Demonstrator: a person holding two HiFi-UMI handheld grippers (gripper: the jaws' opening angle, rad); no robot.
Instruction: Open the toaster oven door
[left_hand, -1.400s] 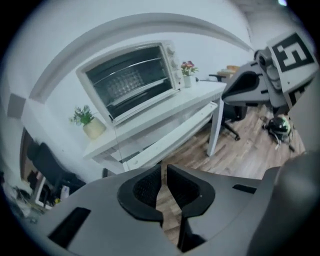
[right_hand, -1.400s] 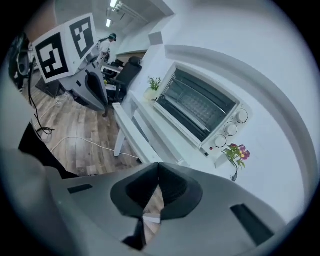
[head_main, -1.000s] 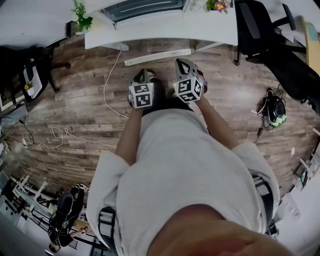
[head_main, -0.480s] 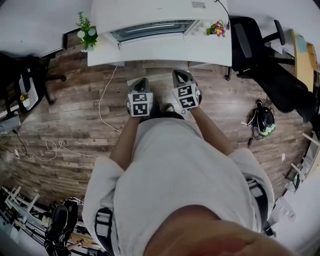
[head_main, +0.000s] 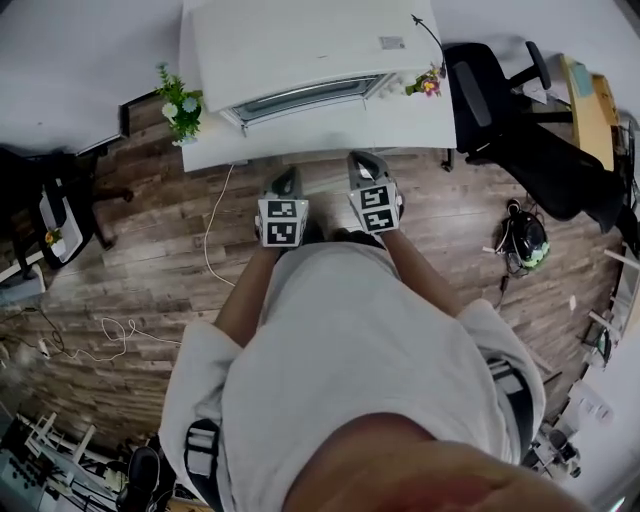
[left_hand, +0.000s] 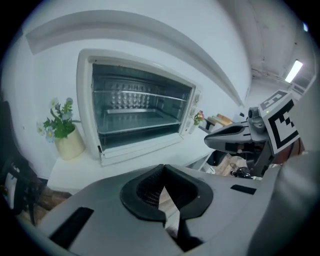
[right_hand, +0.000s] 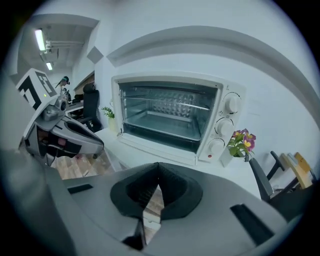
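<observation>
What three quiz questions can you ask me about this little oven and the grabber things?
1. True or false: the right gripper is holding something.
2. How many knobs does the toaster oven have? A: two. B: three. C: five.
3. In the right gripper view, which stands nearer the knobs, the pink flowers or the green plant?

Key:
1. False. Its jaws are together with nothing between them.
2. B.
3. The pink flowers.
</observation>
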